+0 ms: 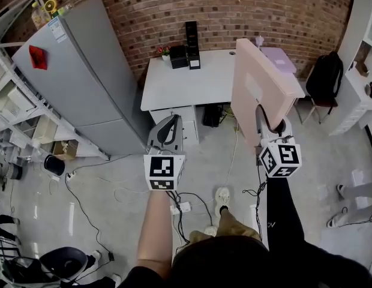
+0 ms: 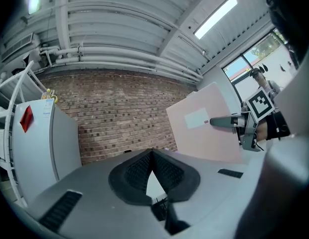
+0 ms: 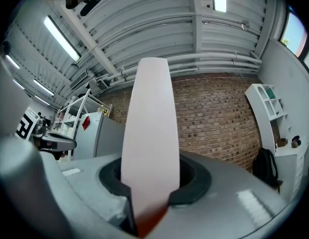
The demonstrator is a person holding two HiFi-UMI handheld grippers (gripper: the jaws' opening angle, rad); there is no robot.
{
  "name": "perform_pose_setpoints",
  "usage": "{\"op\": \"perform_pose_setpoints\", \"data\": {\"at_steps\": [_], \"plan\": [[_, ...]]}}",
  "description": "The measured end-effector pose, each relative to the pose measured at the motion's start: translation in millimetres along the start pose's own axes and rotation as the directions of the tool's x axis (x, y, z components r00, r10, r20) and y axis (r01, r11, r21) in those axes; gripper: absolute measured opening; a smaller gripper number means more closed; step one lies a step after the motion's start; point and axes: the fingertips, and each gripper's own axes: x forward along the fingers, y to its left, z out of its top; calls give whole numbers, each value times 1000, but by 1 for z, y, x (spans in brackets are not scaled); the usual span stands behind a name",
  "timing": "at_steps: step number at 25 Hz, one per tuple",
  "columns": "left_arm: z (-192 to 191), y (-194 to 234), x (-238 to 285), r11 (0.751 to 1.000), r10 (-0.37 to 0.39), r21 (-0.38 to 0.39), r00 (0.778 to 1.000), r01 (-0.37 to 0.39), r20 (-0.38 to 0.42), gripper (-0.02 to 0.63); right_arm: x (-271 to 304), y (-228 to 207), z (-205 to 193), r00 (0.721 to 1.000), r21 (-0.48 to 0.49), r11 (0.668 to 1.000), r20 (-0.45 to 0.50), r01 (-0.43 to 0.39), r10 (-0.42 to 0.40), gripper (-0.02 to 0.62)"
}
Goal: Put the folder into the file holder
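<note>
One pink folder [image 1: 259, 83], clamped in right tool [image 1: 264, 116]

No text legible in any view. Pink folder [image 1: 264, 83]: white label [image 2: 196, 118] with a small mark at its edge, too small to read. Grey refrigerator [image 1: 84, 83]: paper label [image 1: 57, 30] near top corner, characters unresolved; red sticker [image 1: 37, 56], no lettering made out.

Even light, ceiling tubes [image 2: 216, 16] (glaring), fisheye edges, corners perhaps vignetted
</note>
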Motion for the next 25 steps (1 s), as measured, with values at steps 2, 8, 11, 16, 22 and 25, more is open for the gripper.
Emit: {"op": "perform_pose_setpoints", "data": {"at_steps": [2, 8, 11, 16, 22, 25], "plan": [[-2, 6, 15, 1000, -2, -3, 1000, 2, -2, 8, 15, -6, -6, 1000, 13, 1000, -3, 3, -3, 137], [-6, 32, 76, 1000, 19, 9, 1000, -19, -15, 8, 82, -27, -21, 1000, 36, 999, -3, -4, 4, 137], [-7, 53, 108, 998, 68, -1, 997, -68, -18, 8, 124, -37, -25, 1000, 42, 999, 7, -20, 20, 137], [-7, 73, 159, 995, 94, 19, 996, -94, -12, 8, 183, -55, -35, 999, 49, 998, 17, -45, 45, 137], [-14, 97, 211, 991, 133, 6, 991, -133, -12, 8, 240, -74, -54, 998, 60, 996, 3, -63, 63, 137], [-19, 102, 229, 990, 138, -15, 990, -138, -11, 8, 261, -80, -62, 997, 59, 995, 2, -75, 75, 137]]}}
